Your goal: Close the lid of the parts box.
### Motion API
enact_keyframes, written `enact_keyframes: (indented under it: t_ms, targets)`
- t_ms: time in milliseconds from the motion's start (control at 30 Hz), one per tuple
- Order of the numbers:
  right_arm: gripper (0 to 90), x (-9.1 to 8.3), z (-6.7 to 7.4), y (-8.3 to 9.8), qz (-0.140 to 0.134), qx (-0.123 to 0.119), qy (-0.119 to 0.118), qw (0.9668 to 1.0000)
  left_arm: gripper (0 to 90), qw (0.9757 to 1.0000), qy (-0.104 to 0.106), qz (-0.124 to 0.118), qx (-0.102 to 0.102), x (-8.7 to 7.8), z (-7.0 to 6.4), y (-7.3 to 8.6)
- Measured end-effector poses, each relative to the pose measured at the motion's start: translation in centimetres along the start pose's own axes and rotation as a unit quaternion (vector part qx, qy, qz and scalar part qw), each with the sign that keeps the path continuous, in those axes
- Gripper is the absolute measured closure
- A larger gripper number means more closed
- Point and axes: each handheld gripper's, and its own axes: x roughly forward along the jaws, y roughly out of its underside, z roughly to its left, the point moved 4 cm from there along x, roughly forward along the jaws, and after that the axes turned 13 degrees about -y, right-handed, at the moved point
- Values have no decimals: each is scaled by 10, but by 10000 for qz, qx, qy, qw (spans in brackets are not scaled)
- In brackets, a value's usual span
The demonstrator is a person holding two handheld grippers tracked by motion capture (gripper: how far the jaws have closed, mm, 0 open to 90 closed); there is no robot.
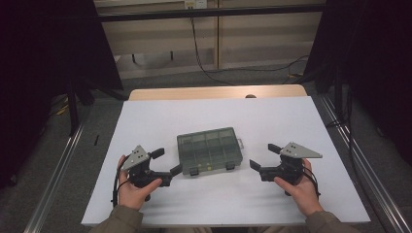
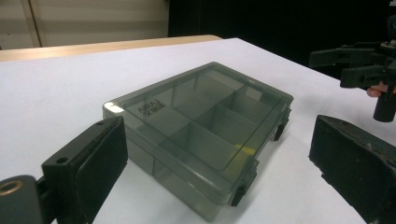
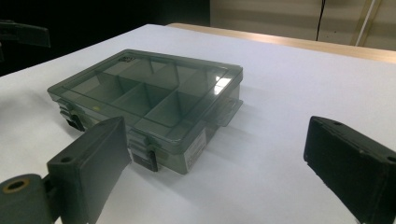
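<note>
Tools both wide open, holding nothing. Your left tool (image 1: 166, 162) sits lower left of centre in the high view, its near jaw tip just beside the box's front-left corner. Your right tool (image 1: 262, 156) sits lower right of centre, near the box but apart from it. Smoky grey see-through plastic compartment box (image 1: 209, 150) lies flat w/ lid shut at centre of the white surface (image 1: 272, 116), black latches (image 2: 244, 179) on the front edge. From the left gripper view, box is between the jaws, right tool (image 2: 349, 65) at upper right.
</note>
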Motion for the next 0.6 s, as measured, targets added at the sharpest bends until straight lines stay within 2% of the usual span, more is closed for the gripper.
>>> enact_keyframes:
  t_ms: [300,333,600]
  targets:
    - [53,-4,0,0,-43,-28,17,10000,43,9999,-83,-73,77,-10,7,2]
    - [52,-5,0,0,-48,-37,30,10000,43,9999,-82,-99,28,-10,7,3]
    - [46,-9,-2,2,-106,-55,104,9999,49,9998,-157,-109,22,-17,12,9]
